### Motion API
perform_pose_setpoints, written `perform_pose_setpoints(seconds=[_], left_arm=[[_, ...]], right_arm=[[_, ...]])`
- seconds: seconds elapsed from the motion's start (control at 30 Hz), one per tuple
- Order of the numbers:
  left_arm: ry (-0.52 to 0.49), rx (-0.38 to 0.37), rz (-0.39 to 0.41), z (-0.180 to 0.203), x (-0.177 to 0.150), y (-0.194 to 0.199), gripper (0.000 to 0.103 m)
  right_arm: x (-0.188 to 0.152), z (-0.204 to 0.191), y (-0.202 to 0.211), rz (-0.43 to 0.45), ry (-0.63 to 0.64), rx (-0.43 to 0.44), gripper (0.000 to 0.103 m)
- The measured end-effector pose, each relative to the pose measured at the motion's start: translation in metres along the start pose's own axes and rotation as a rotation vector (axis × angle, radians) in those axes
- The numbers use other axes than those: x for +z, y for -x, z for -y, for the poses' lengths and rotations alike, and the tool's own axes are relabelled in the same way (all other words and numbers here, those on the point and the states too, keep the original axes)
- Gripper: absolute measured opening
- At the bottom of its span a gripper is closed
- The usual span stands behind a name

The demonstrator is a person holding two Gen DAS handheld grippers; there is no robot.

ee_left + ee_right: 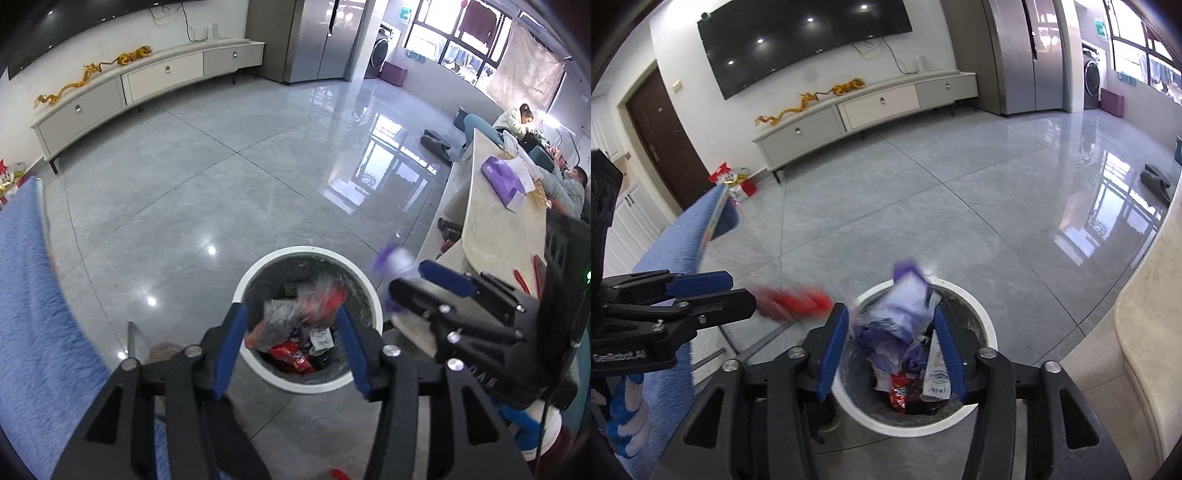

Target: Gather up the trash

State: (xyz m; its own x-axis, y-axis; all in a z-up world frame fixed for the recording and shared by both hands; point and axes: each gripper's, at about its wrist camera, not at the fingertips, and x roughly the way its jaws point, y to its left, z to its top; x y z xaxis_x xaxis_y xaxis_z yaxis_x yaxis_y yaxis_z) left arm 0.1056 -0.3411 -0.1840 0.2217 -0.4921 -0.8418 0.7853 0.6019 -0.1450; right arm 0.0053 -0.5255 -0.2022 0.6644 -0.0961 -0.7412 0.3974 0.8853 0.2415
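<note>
A round white trash bin (360,284) with a grey liner stands on the floor, holding wrappers; it also shows in the right wrist view (988,325). My left gripper (291,347) is open above it; a blurred red and silver wrapper (295,314) is loose between its fingers. My right gripper (892,350) is open over the bin, and a blurred purple and white wrapper (905,310) is loose between its fingers. The right gripper (421,284) shows in the left wrist view, the left gripper (727,288) in the right wrist view.
A blue fuzzy cover (33,302) lies at the left. A pale tabletop (506,229) with a purple tissue pack (504,182) is at the right, two people sitting beyond it. A TV cabinet (871,107) lines the far wall. Slippers (1156,182) lie on the floor.
</note>
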Motion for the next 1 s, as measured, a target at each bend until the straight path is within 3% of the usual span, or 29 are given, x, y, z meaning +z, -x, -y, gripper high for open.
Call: perform_pose_setpoints(seconds=[0.17,0.27,0.53,0.77,1.0], left_arm=[[0.026,-0.007,-0.003,-0.003,0.002,-0.004,0.054],[0.035,0.028,0.023,-0.003,-0.002,0.005,0.054],[0.064,0.221,0.164,-0.024,-0.023,0.068,0.055],[0.188,0.372,0.282,-0.062,-0.065,0.137,0.062],[0.285,0.555,0.418,-0.098,-0.120,0.214,0.071]], right_arm=[[-0.008,0.004,-0.002,-0.013,-0.015,-0.016,0.058],[-0.008,0.001,0.001,-0.014,-0.009,-0.025,0.059],[-0.001,-0.020,0.026,0.032,0.007,-0.027,0.065],[0.011,-0.078,0.059,0.114,0.081,0.036,0.074],[0.009,-0.163,0.091,0.187,0.201,0.109,0.086]])
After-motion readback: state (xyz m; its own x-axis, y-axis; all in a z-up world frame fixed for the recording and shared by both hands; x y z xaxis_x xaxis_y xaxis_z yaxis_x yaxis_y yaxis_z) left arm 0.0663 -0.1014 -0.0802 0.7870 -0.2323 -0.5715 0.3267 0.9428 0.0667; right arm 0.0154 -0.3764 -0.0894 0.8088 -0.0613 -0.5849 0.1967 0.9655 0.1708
